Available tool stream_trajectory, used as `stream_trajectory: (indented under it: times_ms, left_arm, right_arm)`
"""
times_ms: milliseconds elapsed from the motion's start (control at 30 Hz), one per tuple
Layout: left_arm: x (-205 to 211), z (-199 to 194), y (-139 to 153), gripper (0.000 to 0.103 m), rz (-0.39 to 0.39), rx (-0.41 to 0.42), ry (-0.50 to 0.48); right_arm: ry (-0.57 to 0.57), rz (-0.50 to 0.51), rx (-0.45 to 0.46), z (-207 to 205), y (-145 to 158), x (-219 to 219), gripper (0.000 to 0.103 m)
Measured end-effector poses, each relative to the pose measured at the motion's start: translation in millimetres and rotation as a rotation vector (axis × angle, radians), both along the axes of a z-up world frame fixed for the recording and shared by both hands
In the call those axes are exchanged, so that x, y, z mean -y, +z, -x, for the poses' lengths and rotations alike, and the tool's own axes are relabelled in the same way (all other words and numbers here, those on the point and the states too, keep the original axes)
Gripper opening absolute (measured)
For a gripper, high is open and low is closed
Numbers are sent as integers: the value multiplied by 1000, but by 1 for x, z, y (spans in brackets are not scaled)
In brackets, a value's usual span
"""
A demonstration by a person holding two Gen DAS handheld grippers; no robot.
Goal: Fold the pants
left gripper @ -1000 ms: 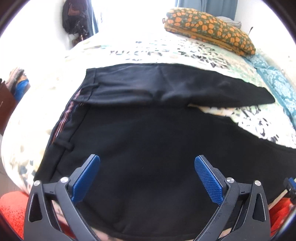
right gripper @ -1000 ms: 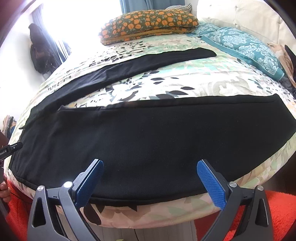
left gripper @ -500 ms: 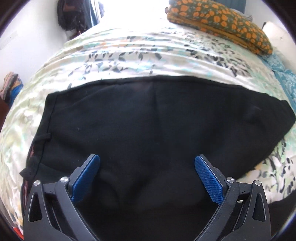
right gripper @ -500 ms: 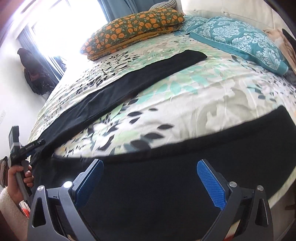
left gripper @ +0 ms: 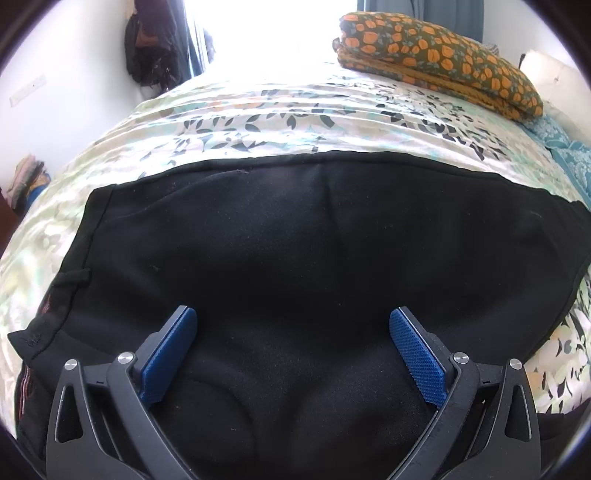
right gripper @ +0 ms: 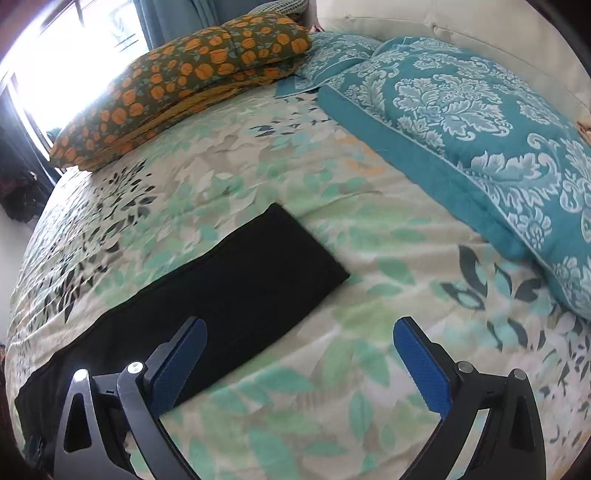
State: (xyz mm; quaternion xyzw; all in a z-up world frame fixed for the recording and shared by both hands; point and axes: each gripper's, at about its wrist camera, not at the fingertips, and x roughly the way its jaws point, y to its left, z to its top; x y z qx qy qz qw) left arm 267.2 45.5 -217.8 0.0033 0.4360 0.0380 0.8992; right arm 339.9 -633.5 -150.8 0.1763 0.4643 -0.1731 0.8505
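Black pants point(left gripper: 314, 251) lie spread flat on a floral bedspread point(left gripper: 280, 114). In the left wrist view their seat and waistband, with a belt loop point(left gripper: 72, 277), fill the lower half. My left gripper point(left gripper: 293, 325) hovers open over this black cloth, nothing between its blue pads. In the right wrist view one pant leg point(right gripper: 236, 284) runs from the lower left to its hem near the middle. My right gripper point(right gripper: 297, 336) is open above the bedspread, its left finger point(right gripper: 177, 365) over the leg's edge, holding nothing.
An orange-patterned folded blanket point(left gripper: 436, 55) lies at the far side of the bed. Teal damask pillows point(right gripper: 461, 110) sit at the right, against a cream headboard point(right gripper: 461, 22). Dark clothes point(left gripper: 155, 44) hang beside a bright window.
Both grippers have moved forward over the bed. The left view now looks across the pants' top instead of both legs. The right view has passed the near leg and now reaches the far leg's hem.
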Motion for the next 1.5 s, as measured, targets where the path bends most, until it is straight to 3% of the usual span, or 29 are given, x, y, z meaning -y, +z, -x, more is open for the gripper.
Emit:
stream_trajectory:
  times_ms: [100, 200, 333, 367, 400, 433, 467, 633, 767, 900, 967, 1067, 1133, 1300, 1500]
  left_arm:
    - [1, 1, -1, 103, -6, 11, 1]
    - [2, 1, -1, 102, -11, 19, 2]
    - [3, 2, -3, 102, -18, 31, 3]
    - [3, 2, -3, 102, -18, 30, 3]
    - [3, 2, -3, 102, -21, 31, 3]
    - [3, 2, -3, 102, -22, 32, 4]
    - [3, 2, -3, 102, -21, 31, 4]
    - [3, 1, -3, 102, -24, 24, 4]
    - [4, -3, -1, 102, -35, 1, 11]
    - [3, -10, 7, 102, -29, -82, 34]
    - [2, -6, 18, 102, -2, -142, 65]
    - [2, 24, 40, 102, 139, -114, 64]
    - [10, 44, 45, 102, 189, -135, 24]
    - [34, 84, 47, 102, 223, -205, -82]
    - [47, 102, 44, 102, 188, -235, -118]
  right_arm:
    - [-30, -24, -47, -34, -16, 29, 100]
    - [14, -31, -55, -66, -32, 27, 100]
    - [78, 77, -132, -109, -55, 9, 98]
    - [91, 75, -145, -116, -60, 7, 87]
    - [108, 44, -152, -120, -63, 5, 22]
    - [102, 56, -175, -122, -64, 4, 3]
    - [90, 101, -163, -117, -58, 0, 4]
    - [187, 63, 54, -43, 10, -35, 4]
    - [253, -7, 207, 69, 68, -88, 3]
    - [228, -107, 318, 198, 95, -143, 3]
    - [189, -99, 343, 255, 96, -170, 3]
    - [126, -83, 360, 314, 85, -198, 3]
    - [79, -57, 374, 339, 75, -210, 4]
    - [5, -74, 396, 367, 54, -214, 4]
    - [11, -59, 413, 370, 54, -210, 4]
